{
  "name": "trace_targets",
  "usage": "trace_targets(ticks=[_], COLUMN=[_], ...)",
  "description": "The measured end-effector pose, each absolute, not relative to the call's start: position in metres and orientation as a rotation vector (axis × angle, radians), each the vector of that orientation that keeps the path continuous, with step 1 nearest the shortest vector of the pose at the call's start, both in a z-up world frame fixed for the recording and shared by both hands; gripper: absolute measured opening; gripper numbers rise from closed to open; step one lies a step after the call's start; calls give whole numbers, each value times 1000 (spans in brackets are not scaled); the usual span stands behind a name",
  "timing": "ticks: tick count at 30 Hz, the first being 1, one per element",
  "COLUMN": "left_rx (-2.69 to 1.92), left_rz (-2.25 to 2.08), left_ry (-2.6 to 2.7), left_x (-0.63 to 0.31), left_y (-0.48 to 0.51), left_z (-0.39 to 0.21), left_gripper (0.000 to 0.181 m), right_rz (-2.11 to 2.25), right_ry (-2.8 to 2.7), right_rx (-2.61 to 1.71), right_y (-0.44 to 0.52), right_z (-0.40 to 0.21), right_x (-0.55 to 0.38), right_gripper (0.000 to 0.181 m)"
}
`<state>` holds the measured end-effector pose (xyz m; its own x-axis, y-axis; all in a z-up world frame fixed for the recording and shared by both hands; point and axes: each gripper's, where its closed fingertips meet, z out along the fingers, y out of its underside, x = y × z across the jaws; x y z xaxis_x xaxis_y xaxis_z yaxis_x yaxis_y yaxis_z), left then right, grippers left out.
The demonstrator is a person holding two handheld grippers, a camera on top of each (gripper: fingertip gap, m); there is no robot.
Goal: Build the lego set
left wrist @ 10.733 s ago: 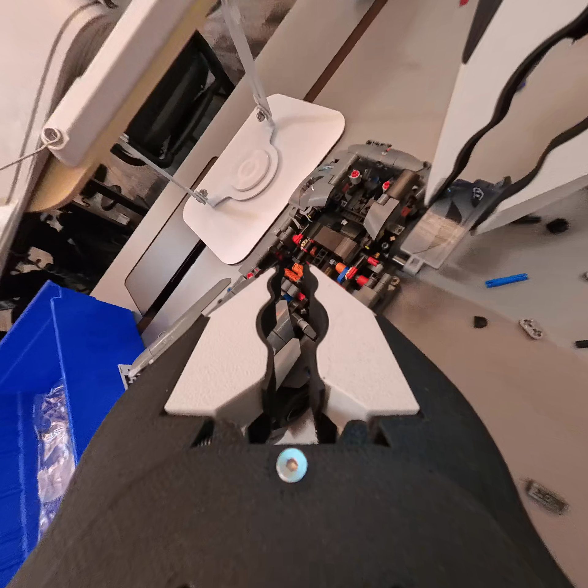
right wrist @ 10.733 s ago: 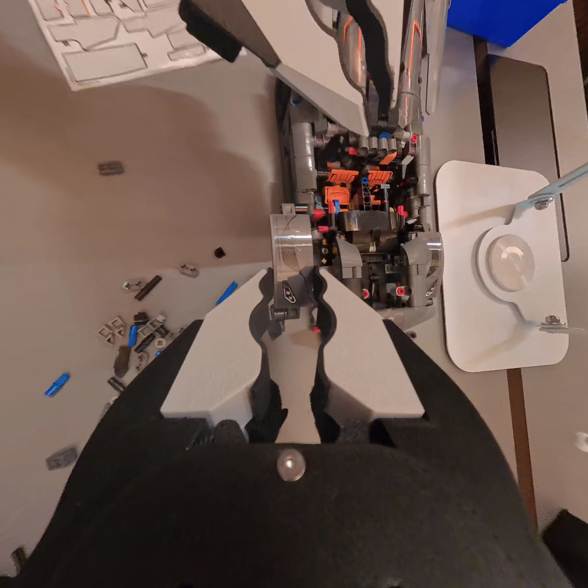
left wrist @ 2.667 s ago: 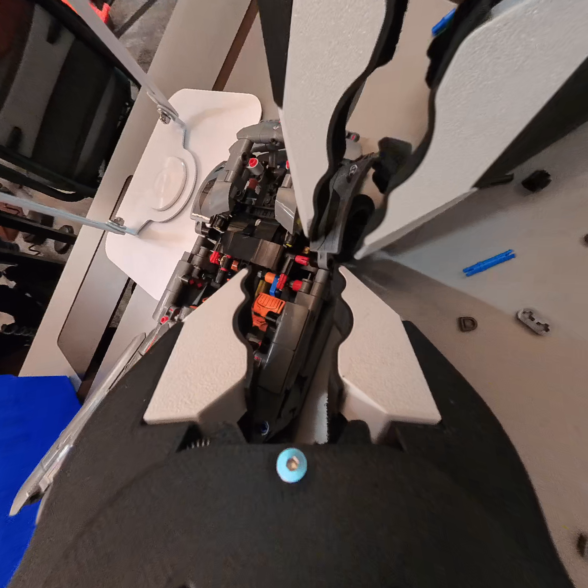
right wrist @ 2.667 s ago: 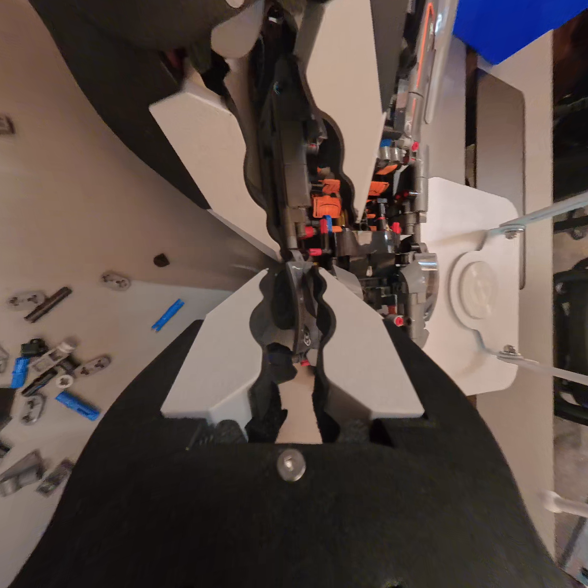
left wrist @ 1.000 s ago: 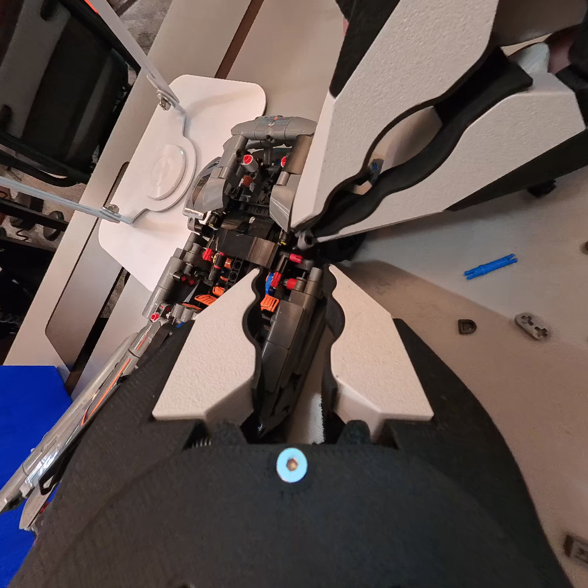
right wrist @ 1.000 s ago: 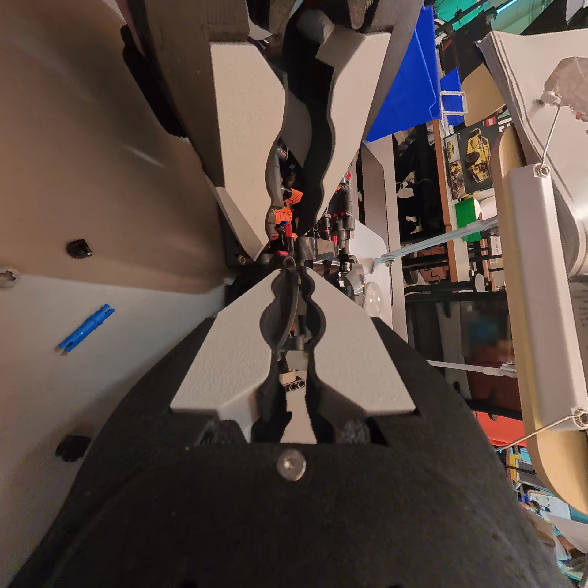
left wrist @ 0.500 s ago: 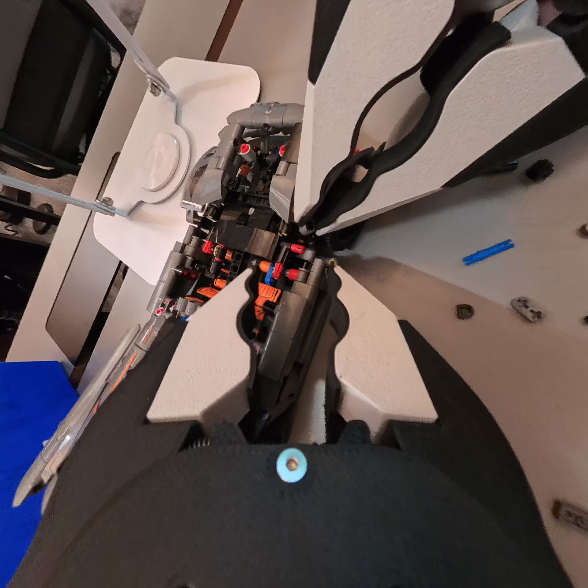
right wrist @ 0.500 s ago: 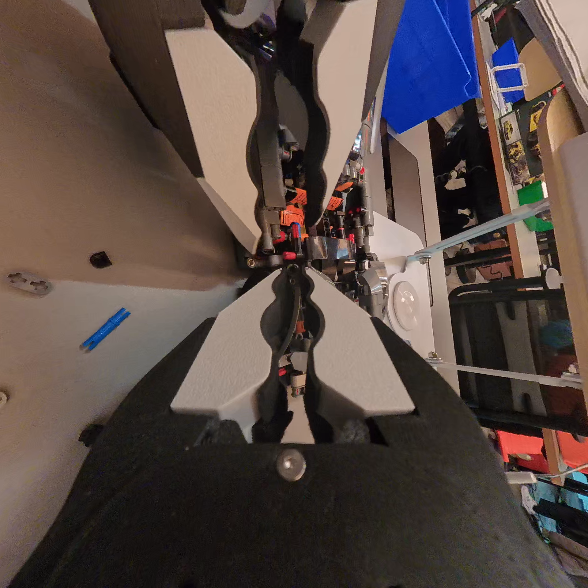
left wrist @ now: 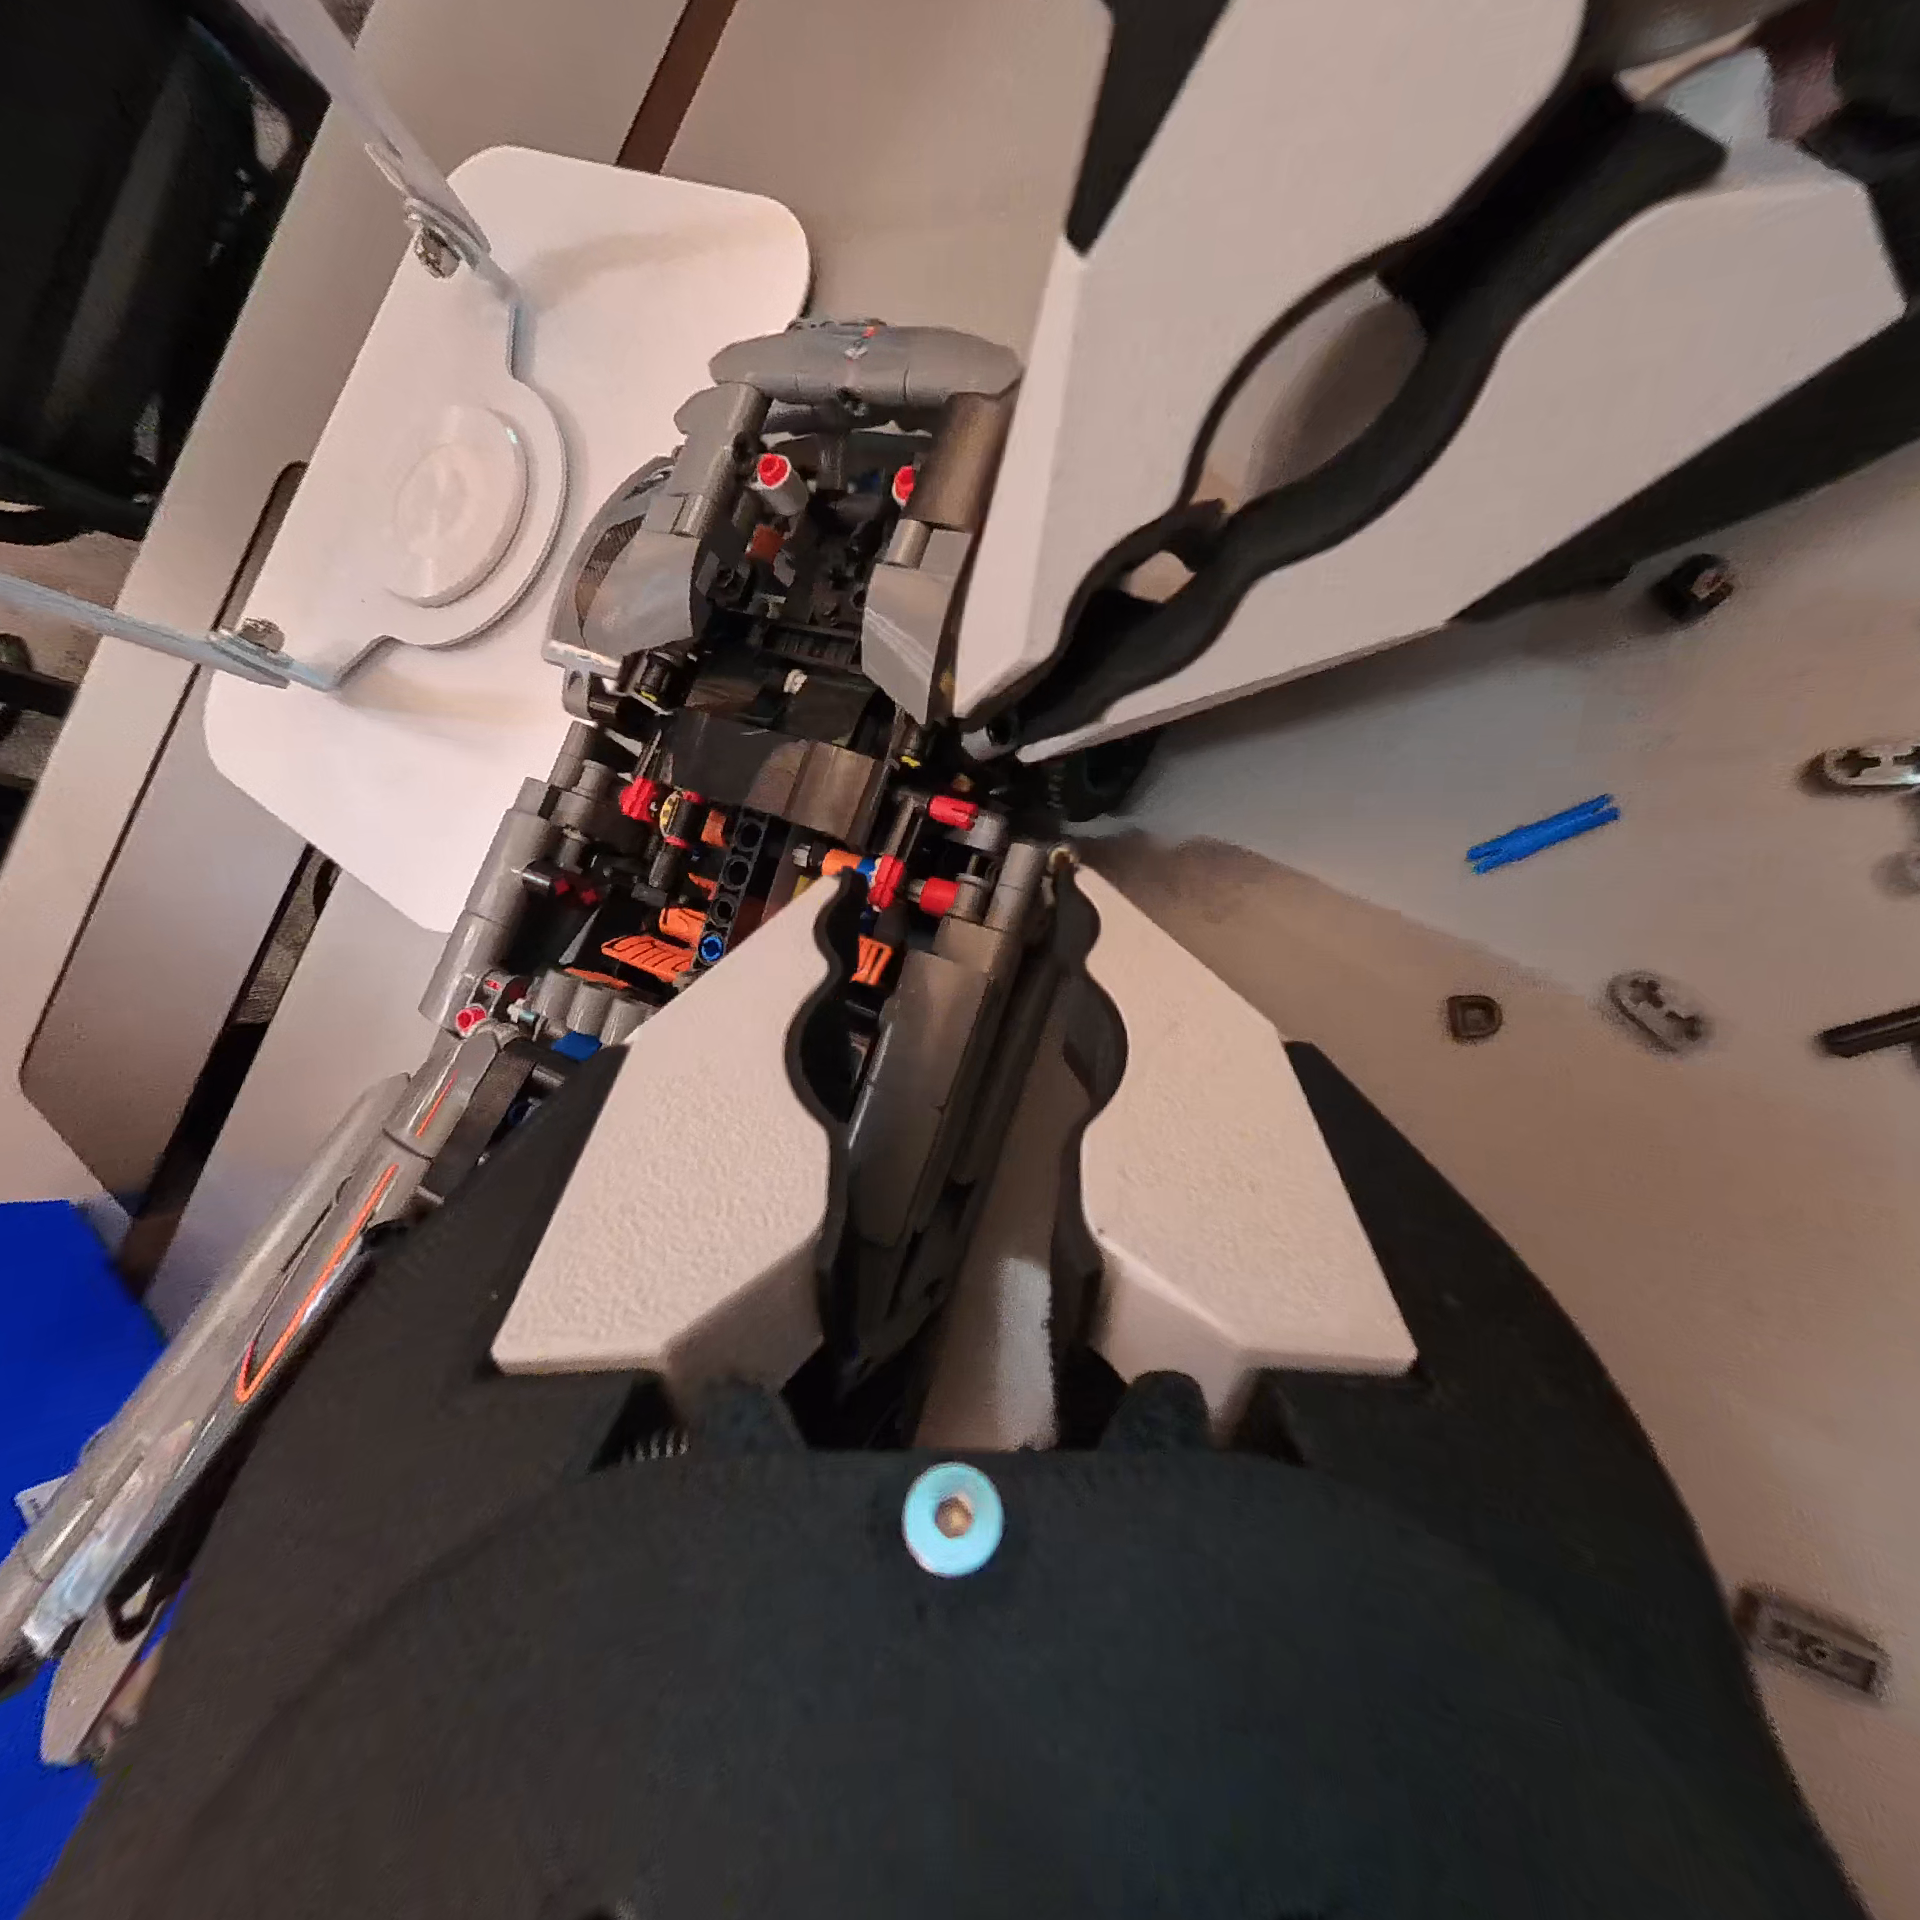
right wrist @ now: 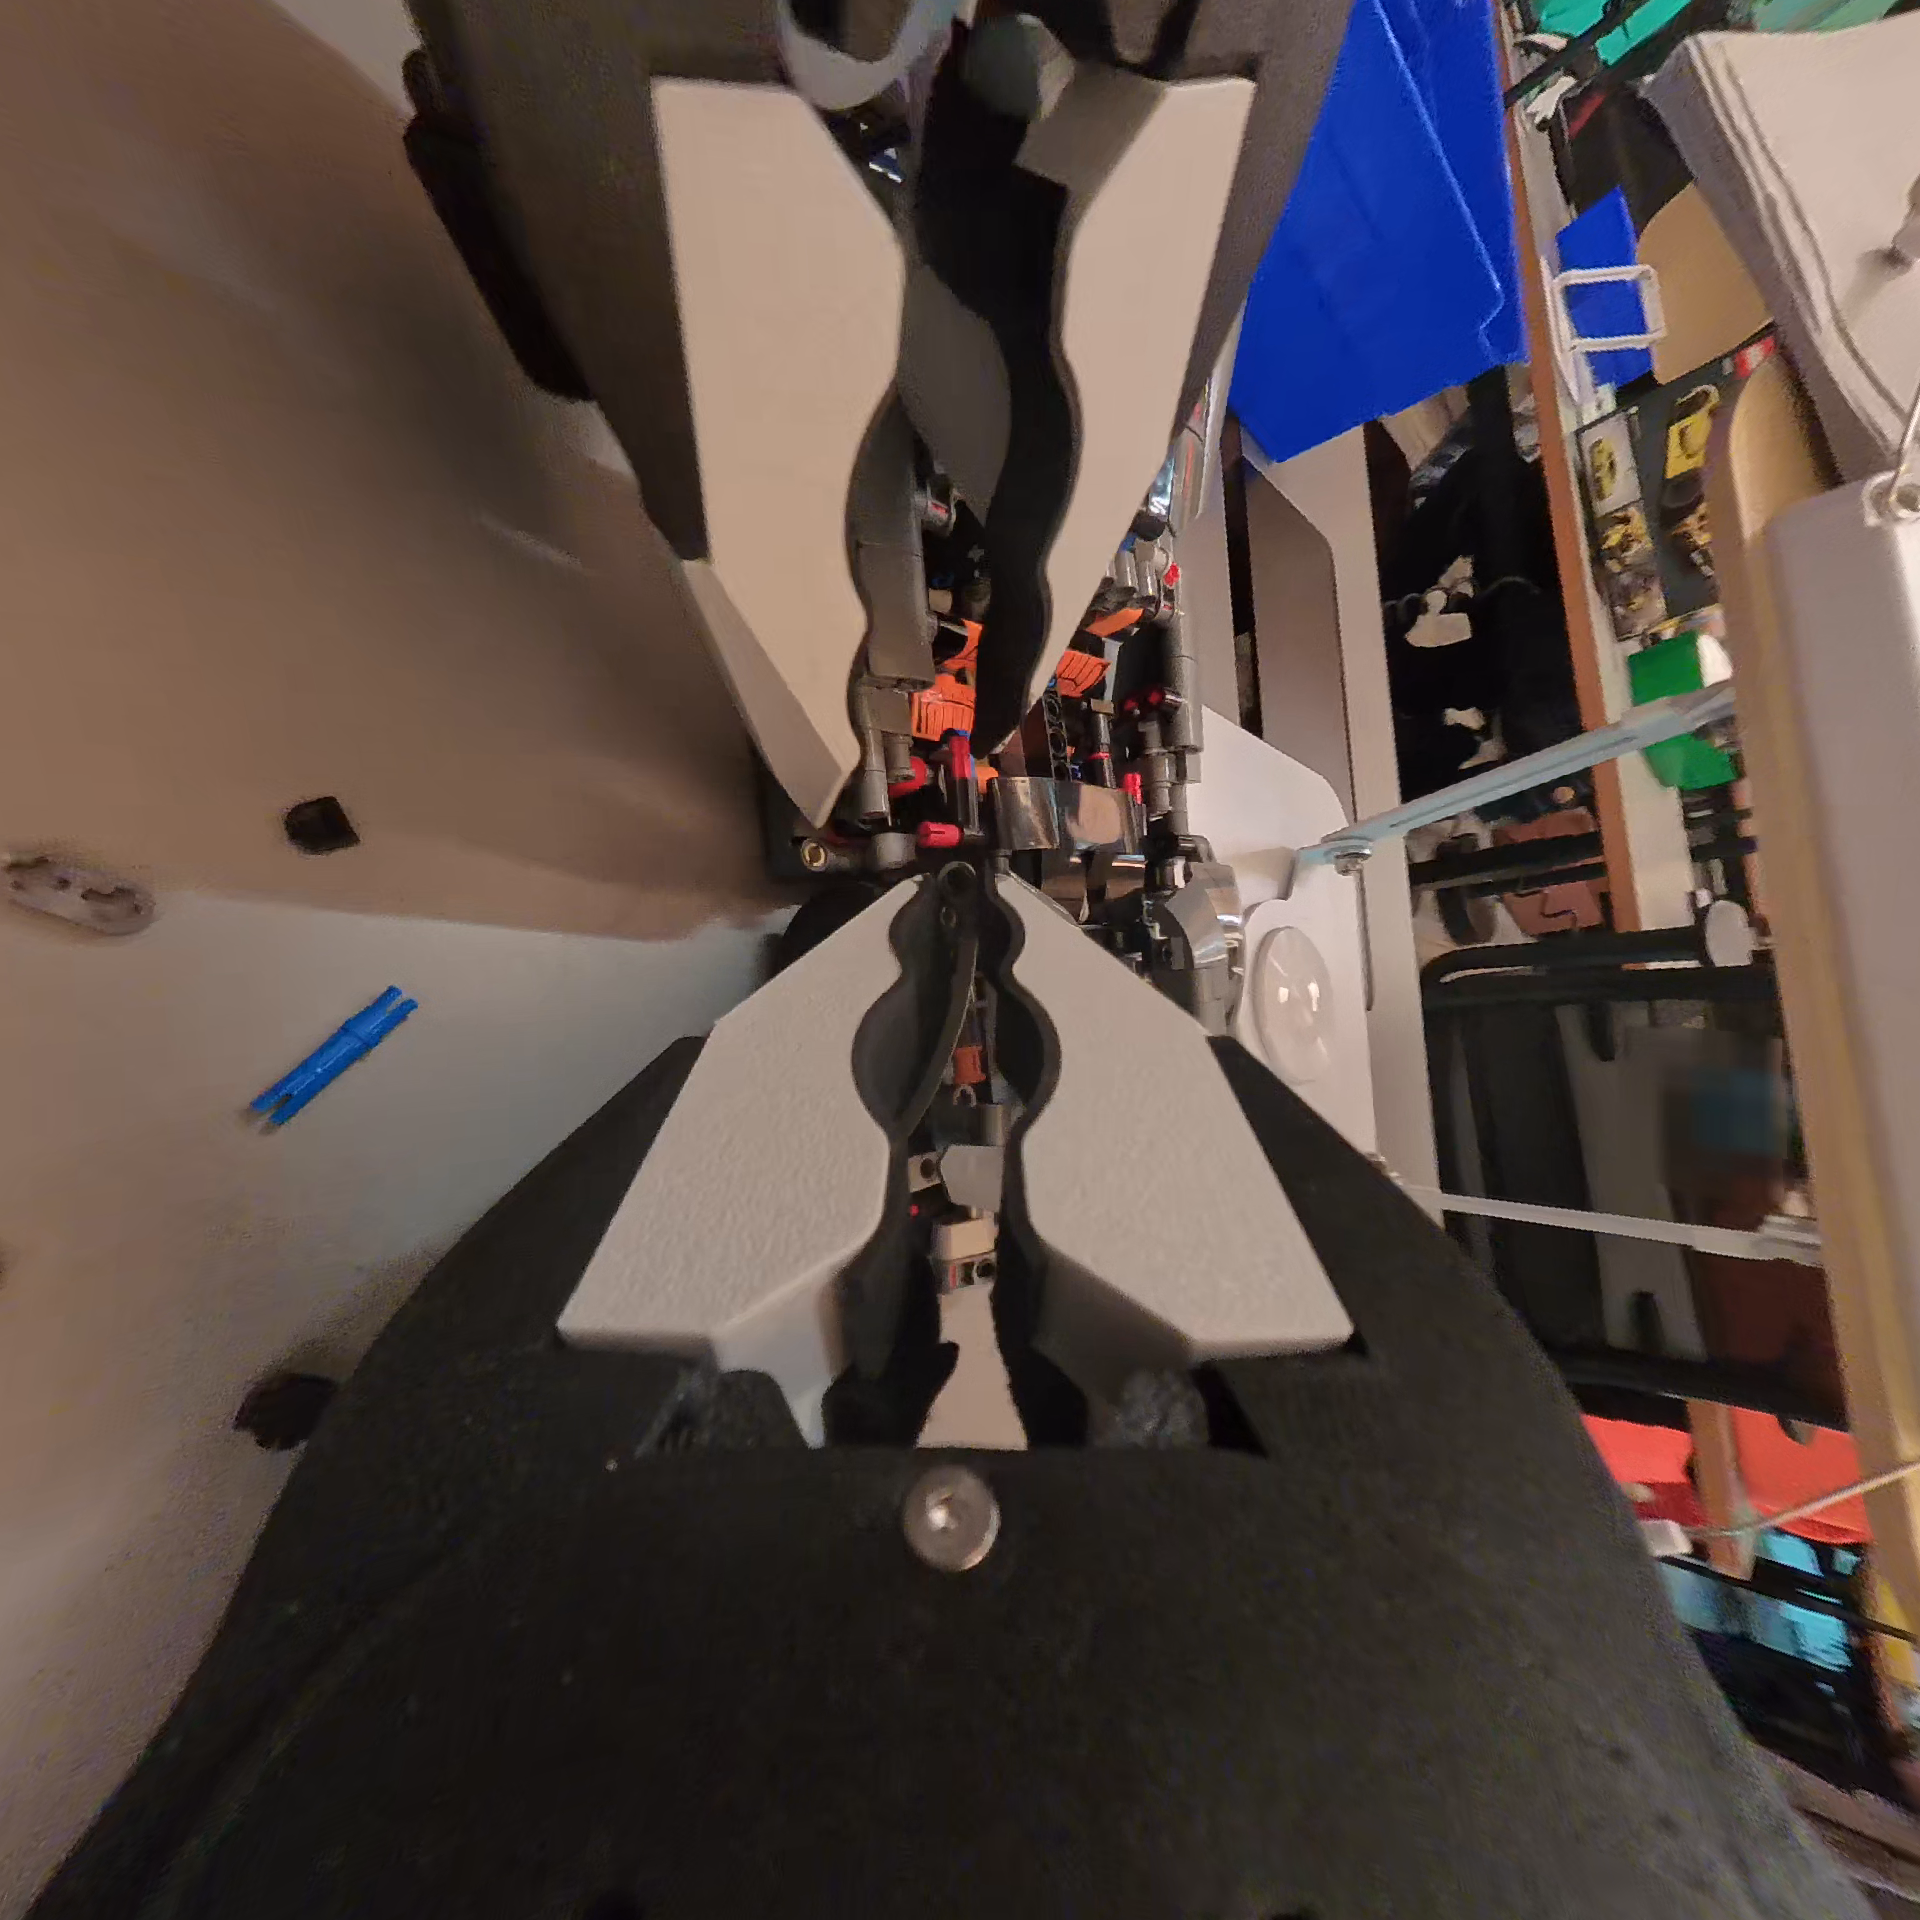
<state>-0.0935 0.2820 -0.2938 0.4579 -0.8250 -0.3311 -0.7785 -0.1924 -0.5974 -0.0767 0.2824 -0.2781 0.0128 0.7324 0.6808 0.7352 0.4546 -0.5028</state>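
**Over the counter's far edge: both tongs meet at the car's flank**

On the pale counter [left wrist: 1558,1195], beside a white stand base [left wrist: 436,540], lies the half-built lego car [left wrist: 790,727], grey-shelled with red pins and orange parts showing in its open middle. The left tongs [left wrist: 940,914] are closed narrowly on a long dark grey side panel [left wrist: 935,1091] of the car, which runs back between the two fingers and fills the gap. The right tongs [right wrist: 961,904] come in from the opposite side, tips nearly meeting those of the left; their jaws stand close together, pinching a thin black curved piece [right wrist: 951,997] whose end pokes out at the tips, against the car's edge near a red pin [right wrist: 940,831]. Small grey and orange parts show deeper in the slot behind it, but whether these are gripped or merely seen through the gap I cannot tell.

The step in hand looks like fitting this black piece to the car's side while the left tongs steady the body. The next move probably calls for a short, straight push onto the mount, with the left grip unslackened so the car does not slide or twist. Loose spares, a blue pin [right wrist: 332,1055] and a small grey link [right wrist: 78,894], lie well apart on the counter; a blue bin [right wrist: 1371,229] stands behind.
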Motion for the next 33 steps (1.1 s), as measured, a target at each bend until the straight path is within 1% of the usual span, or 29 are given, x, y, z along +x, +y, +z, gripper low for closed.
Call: trace_targets(ticks=[8, 14, 24, 33], left_rx=[-1979, -1972, -1970, -1963], left_rz=[-115, -144, -161, -176], left_ry=[1365, 1364, 1358, 1362], left_x=[-88, -86, -85, -84], left_y=[277, 276, 275, 274], left_z=[-295, -295, -294, -294], left_gripper=[42, 45, 45, 47], right_rz=[-282, -337, -265, -348], right_ry=[-1726, -1722, -1709, -1711], right_rx=[-1074, -1022, -1018, -960], right_y=[281, 281, 277, 279], right_z=[-276, -280, -275, -278], right_x=[-82, -83, -87, -87], right_gripper=[4, 5, 4, 4])
